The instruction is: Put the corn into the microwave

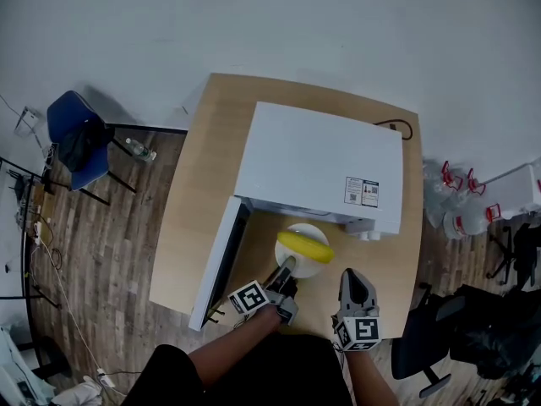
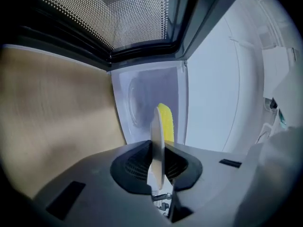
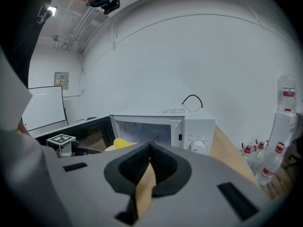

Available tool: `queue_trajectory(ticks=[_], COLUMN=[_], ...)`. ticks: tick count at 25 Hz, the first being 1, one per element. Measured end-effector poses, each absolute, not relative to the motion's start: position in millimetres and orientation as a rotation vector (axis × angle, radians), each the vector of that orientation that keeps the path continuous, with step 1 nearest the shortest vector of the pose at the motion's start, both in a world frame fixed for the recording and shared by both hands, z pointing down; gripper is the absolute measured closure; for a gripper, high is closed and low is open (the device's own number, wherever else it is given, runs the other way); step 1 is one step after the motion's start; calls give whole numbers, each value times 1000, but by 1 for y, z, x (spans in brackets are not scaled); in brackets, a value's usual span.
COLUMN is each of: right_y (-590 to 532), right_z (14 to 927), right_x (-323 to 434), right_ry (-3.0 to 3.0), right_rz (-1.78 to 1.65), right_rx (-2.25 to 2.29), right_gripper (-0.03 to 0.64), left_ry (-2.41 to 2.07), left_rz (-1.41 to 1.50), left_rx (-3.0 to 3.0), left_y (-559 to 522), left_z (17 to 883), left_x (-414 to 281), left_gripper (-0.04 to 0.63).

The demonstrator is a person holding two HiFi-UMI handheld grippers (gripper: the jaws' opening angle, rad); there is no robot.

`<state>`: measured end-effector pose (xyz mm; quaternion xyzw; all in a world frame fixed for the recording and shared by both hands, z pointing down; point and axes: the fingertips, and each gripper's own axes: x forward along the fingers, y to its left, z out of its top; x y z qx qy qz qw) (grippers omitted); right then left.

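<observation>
Left claw (image 1: 286, 271) is clamped on the near rim of the plate (image 1: 297, 268); in the left gripper view the plate runs edge-on straight between the pads, pinched tight; and there's the corn (image 1: 304, 246), bright yellow, lying across the plate's top. Plate and corn sit just outside the microwave (image 1: 317, 163), right at its open mouth, over the strip of table (image 1: 203, 193) between the oven and the near edge; whether the plate rests on the wood or hangs above it, I can't tell. The door (image 1: 220, 260) is swung fully out on the left, pointing toward the near edge, its mesh window filling the top of the left gripper view; the pale cavity shows beyond the corn.

Right claw (image 1: 352, 275) is beside the plate on the right, apart from it; its pads are pressed together at the tips with nothing between them, only bare wood showing through the slot below. From the right gripper view the oven faces us, cavity lit, dial on its right panel.

The microwave takes up the far right of the table; a black cable (image 1: 401, 127) loops at the far right corner. Off the table, a blue chair (image 1: 74, 138) stands by the left edge, and bottles (image 1: 461, 201) cluster past the right edge.
</observation>
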<state>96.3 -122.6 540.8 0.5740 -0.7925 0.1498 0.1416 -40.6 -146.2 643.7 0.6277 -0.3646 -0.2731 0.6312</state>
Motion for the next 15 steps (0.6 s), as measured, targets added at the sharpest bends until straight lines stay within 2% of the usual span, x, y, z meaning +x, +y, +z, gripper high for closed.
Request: queue_trajectory(ticks=[15], right_y=[-157], right_z=[578], right_x=[100], right_ry=[-2321], right_rz=[514], right_rx=[1559], right_gripper=[558], left_ry=[-844], left_rz=[-689], left_rx=[1366], left_y=[-199], left_z=[680], left_x=[-31], left_gripper=[565])
